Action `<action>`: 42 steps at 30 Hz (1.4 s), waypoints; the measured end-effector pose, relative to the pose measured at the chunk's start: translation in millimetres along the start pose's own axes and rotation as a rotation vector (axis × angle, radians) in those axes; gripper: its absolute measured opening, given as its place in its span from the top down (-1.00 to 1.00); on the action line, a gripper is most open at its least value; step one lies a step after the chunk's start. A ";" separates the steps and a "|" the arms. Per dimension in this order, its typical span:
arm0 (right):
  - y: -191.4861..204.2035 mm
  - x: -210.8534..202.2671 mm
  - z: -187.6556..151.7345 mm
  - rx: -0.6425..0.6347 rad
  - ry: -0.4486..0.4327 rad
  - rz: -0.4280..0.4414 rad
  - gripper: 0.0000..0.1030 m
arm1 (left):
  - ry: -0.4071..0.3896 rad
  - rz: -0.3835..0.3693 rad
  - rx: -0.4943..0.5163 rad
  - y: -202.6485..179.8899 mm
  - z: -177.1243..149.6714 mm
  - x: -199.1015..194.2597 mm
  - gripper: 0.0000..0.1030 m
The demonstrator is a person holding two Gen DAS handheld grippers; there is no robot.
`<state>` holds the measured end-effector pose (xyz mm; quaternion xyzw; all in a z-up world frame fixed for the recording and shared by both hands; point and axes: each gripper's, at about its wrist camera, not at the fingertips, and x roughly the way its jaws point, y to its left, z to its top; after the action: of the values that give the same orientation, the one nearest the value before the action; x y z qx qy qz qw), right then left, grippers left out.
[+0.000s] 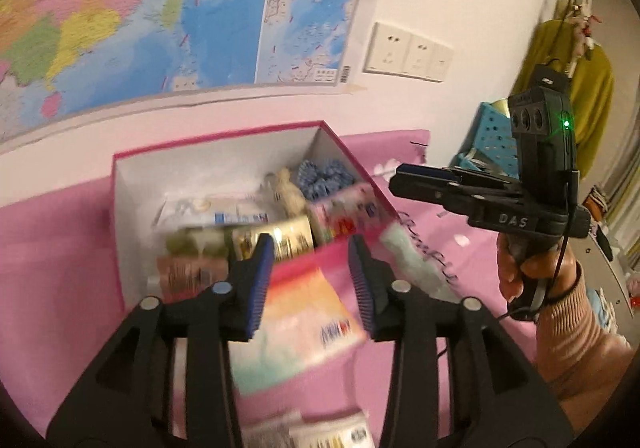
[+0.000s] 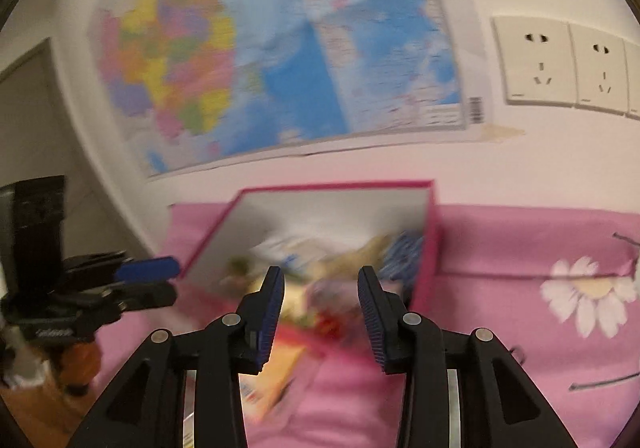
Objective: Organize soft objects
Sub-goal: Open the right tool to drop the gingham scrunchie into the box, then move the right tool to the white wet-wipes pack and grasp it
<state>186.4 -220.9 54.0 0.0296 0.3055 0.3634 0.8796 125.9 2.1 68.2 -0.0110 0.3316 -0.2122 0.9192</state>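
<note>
Nearest the left wrist camera, the left gripper (image 1: pixel 312 276) is seen with its jaws partly apart and nothing pressed between the pads; a pastel packet (image 1: pixel 304 324) lies on the pink bedcover (image 1: pixel 60 240) below them, just in front of the pink-rimmed box (image 1: pixel 216 152). The right gripper (image 2: pixel 322 308) is likewise partly open and empty, held over the box's near edge.

Much of the sorting is judged done: inside the box about seven soft items can be counted through the blur, among them one blue scrunchie (image 1: pixel 326 178) at the far right corner, one beige plush (image 1: pixel 288 192) beside it and one flat white packet (image 1: pixel 212 210) to its left. Outside the box three things are counted: the pastel packet, one mint fuzzy piece (image 1: pixel 412 260) against the right wall, and one blurred packet (image 1: pixel 316 432) nearer the camera.
</note>
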 end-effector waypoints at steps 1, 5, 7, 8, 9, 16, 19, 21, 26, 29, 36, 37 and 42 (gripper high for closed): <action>7.8 -1.7 -7.5 -0.013 0.014 0.027 0.22 | 0.001 -0.004 0.003 -0.1 -11.1 -6.8 0.19; 30.9 -0.9 -35.3 -0.053 0.091 0.102 0.21 | 0.030 0.011 0.001 2.4 -49.8 -18.1 0.19; 42.9 4.9 -52.8 -0.073 0.143 0.142 0.20 | 0.063 0.005 -0.026 7.4 -71.1 -19.5 0.19; 46.6 7.1 -58.6 -0.080 0.159 0.152 0.21 | 0.080 0.006 -0.032 9.0 -80.1 -19.3 0.19; 50.2 11.1 -65.0 -0.085 0.179 0.165 0.20 | 0.096 0.014 -0.042 11.1 -89.8 -19.7 0.19; 78.6 42.6 -104.9 -0.147 0.328 0.211 0.20 | 0.221 0.030 -0.128 23.3 -154.5 -21.2 0.19; 87.2 55.5 -116.8 -0.153 0.371 0.235 0.21 | 0.255 0.019 -0.154 24.0 -171.7 -21.7 0.19; 90.6 64.8 -121.6 -0.159 0.396 0.240 0.20 | 0.270 0.015 -0.159 23.9 -178.9 -22.3 0.19; 96.2 86.6 -126.7 -0.170 0.434 0.251 0.21 | 0.291 0.007 -0.185 23.0 -195.2 -28.2 0.18; 95.7 91.3 -131.8 -0.162 0.453 0.262 0.23 | 0.299 0.001 -0.195 21.5 -202.0 -31.7 0.14; 91.2 84.2 -141.5 -0.142 0.443 0.260 0.75 | 0.310 0.007 -0.220 22.7 -208.1 -30.9 0.14; 89.2 81.5 -141.5 -0.133 0.431 0.251 0.81 | 0.305 0.005 -0.227 23.2 -207.7 -30.6 0.13; 67.5 69.1 -139.2 -0.040 0.384 0.221 0.91 | 0.295 -0.011 -0.242 26.9 -207.8 -31.6 0.13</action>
<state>104.7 -149.6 -76.1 -0.0242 0.4553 0.4623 0.7605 -13.3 64.2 -79.1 -0.0920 0.4857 -0.1750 0.8515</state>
